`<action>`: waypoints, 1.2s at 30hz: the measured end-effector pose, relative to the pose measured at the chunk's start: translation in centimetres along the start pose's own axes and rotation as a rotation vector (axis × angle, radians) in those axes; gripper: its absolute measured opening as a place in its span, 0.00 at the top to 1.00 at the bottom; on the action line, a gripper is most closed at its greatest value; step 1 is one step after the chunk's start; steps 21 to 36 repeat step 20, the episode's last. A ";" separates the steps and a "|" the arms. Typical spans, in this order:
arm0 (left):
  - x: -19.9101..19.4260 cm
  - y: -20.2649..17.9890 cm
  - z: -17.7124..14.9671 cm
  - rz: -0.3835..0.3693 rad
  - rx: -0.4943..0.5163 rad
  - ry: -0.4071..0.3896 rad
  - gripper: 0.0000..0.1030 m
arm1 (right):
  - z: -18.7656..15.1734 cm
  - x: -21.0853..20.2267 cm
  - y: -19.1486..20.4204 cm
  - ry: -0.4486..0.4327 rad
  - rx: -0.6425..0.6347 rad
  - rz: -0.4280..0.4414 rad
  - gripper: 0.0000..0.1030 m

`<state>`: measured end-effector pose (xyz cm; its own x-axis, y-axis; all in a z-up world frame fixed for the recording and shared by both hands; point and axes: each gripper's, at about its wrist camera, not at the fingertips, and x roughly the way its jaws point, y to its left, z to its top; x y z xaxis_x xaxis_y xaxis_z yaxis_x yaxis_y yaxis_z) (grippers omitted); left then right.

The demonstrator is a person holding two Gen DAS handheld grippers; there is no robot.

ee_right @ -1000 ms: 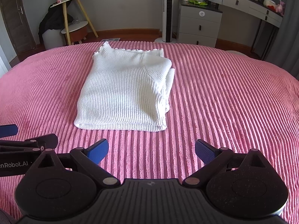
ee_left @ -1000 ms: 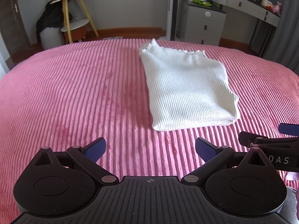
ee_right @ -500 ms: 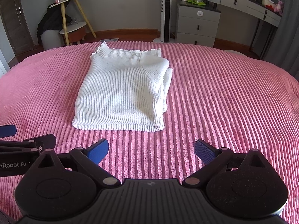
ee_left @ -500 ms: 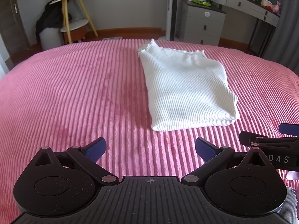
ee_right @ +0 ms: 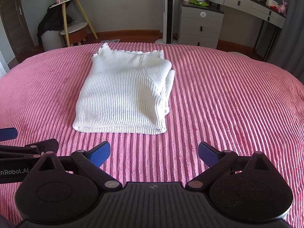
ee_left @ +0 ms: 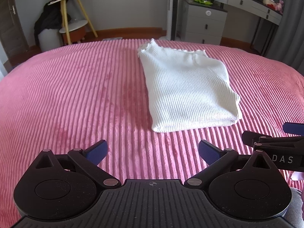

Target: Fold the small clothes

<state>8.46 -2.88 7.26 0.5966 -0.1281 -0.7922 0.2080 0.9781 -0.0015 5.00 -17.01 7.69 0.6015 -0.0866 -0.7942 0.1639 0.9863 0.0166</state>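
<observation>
A white sweater (ee_left: 188, 91) lay folded on a pink bed (ee_left: 76, 98). It was a neat stack with its layers showing along the right side. Its frilly edge was at the far end, by the foot of the bed. The near edge was a thick, straight fold.

The left claw (ee_left: 152, 152) was spread wide with nothing in it. Its blue pads (ee_left: 96, 152) were above the bare bed cover, a little way back from the near edge of the sweater and apart from it. The sweater sat ahead of it and to the right.

The right claw (ee_right: 154, 152) was spread wide too and held nothing. It was near the front edge of the sweater but did not touch it. From this claw the sweater sat ahead and a bit to the left.

The two claws were side by side. Each one showed at the edge of the other's view.

Behind the bed stood a grey drawer chest (ee_right: 201, 25), a tall fan (ee_right: 168, 11), a small shelf with yellow legs (ee_left: 76, 17) and a long desk (ee_right: 247, 1) with a round mirror on it.
</observation>
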 end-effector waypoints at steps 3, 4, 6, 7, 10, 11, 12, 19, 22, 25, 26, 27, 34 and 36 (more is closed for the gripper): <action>-0.1 0.0 0.0 -0.001 0.002 -0.003 0.00 | 0.0 0.0 0.0 -0.001 -0.001 0.001 0.04; -0.1 0.0 0.1 -0.001 0.001 -0.004 0.00 | 0.0 0.0 0.0 -0.001 -0.002 0.001 0.04; -0.1 0.0 0.1 -0.003 0.001 -0.005 0.00 | 0.1 0.0 0.0 -0.003 -0.004 0.001 0.04; -0.1 -0.1 0.1 -0.004 0.001 -0.006 0.00 | 0.1 -0.1 0.0 -0.003 -0.004 0.001 0.04; -0.1 -0.2 0.1 -0.004 0.005 -0.005 0.00 | 0.1 -0.1 0.0 -0.004 -0.002 0.000 0.04; -0.1 -0.2 0.1 -0.004 0.007 -0.005 0.00 | 0.1 -0.1 0.0 -0.004 -0.002 0.000 0.04; -0.1 -0.2 0.1 -0.004 0.009 -0.006 0.00 | 0.1 -0.1 0.0 -0.004 -0.001 0.000 0.04; 0.1 -0.3 0.0 -0.010 0.014 -0.002 0.00 | 0.2 0.0 0.0 -0.008 0.000 -0.002 0.04; 0.1 -0.4 0.0 -0.011 0.016 -0.002 0.00 | 0.2 0.0 0.0 -0.007 0.000 -0.002 0.04; 0.1 -0.4 0.0 -0.011 0.016 -0.002 0.00 | 0.2 0.0 0.0 -0.007 0.000 -0.002 0.04; 0.1 -0.4 0.0 -0.011 0.016 -0.002 0.00 | 0.2 0.0 0.0 -0.007 0.000 -0.002 0.04; 0.1 -0.4 0.0 -0.011 0.016 -0.002 0.00 | 0.2 0.0 0.0 -0.007 0.000 -0.002 0.04; 0.1 -0.4 0.0 -0.011 0.016 -0.002 0.00 | 0.2 0.0 0.0 -0.007 0.000 -0.002 0.04; 0.1 -0.4 0.0 -0.011 0.016 -0.002 0.00 | 0.2 0.0 0.0 -0.007 0.000 -0.002 0.04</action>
